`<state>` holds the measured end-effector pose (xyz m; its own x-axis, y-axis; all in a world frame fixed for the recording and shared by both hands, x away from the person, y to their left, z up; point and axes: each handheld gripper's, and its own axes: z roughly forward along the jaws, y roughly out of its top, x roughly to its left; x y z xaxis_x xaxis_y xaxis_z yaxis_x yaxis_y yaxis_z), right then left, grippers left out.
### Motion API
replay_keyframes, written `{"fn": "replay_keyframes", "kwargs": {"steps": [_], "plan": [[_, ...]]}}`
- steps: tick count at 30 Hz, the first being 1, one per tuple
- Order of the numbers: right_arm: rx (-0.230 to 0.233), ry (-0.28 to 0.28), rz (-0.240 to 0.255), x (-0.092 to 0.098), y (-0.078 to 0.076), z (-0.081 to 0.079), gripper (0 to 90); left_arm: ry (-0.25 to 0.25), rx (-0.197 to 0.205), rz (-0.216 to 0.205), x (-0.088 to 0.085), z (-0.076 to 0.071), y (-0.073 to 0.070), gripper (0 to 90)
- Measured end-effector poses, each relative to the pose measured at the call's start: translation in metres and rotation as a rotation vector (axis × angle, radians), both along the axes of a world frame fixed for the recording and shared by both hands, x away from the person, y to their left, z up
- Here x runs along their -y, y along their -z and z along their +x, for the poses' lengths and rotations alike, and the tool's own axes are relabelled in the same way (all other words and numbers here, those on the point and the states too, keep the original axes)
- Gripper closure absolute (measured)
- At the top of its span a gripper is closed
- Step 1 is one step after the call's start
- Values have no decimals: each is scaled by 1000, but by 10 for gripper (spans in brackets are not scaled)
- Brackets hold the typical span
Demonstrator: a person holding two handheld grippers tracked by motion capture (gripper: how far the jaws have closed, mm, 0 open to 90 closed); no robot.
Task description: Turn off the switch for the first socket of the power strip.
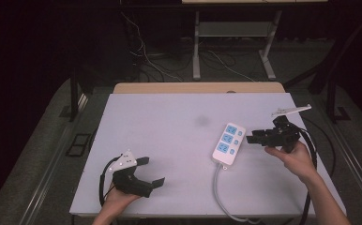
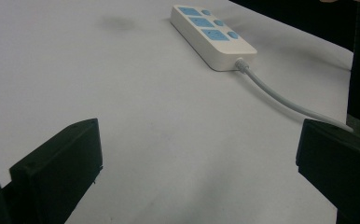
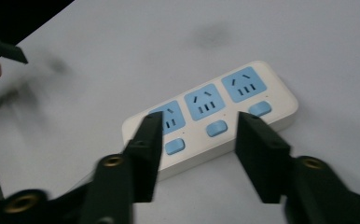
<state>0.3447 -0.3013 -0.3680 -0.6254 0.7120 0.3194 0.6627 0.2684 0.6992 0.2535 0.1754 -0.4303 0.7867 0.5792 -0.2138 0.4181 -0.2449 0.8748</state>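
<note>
White tabletop (image 1: pixel 169 140) carrying a power strip (image 1: pixel 228 143) right of centre. Right gripper (image 1: pixel 252 138), fingers half open and empty, poised beside its switches; left gripper (image 1: pixel 151 171), wide open and empty, parked clear.

White power strip (image 3: pixel 211 119), smooth plastic with a soft sheen, its sockets and buttons a flat sky-blue plastic. Its cable (image 2: pixel 280 100) looks like smooth pale grey rubbery sheathing. The counter (image 1: pixel 169 126) is matt, pale and paper-smooth, with a dull grey smudge; a bare wood edge shows at the far side. The right gripper (image 3: pixel 199 154) is matt black plastic with brass-looking screw inserts; the left gripper (image 2: pixel 194 172) has the same dull black plastic.
</note>
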Motion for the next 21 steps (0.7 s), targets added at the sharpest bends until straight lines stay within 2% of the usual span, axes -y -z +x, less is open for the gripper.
{"fn": "replay_keyframes", "kwargs": {"steps": [2, 3, 4, 5, 6, 8, 12, 21], "plan": [[16, 27, 1, 1, -3, -5, 309, 0, 0, -1, 0, 0, 0, 0], [16, 27, 1, 1, -3, -5, 309, 0, 0, -1, 0, 0, 0, 0], [19, 50, 11, 3, -5, -10, 144, 0, 0, -1, 0, 0, 0, 0], [19, 50, 17, 3, -6, -11, 105, 0, -1, -2, 0, 0, 0, 0], [29, 52, 30, 4, -7, -15, 104, 1, 0, -3, 0, 0, 0, 0], [45, 72, 40, 6, -8, -20, 8, 1, 0, -2, 1, 0, 0, 0], [62, 72, 88, 10, -10, -31, 0, 3, -1, -2, 1, -1, -1, 0], [84, 60, 119, 13, -8, -49, 1, 6, 1, 0, 2, 0, 0, 0]]}}
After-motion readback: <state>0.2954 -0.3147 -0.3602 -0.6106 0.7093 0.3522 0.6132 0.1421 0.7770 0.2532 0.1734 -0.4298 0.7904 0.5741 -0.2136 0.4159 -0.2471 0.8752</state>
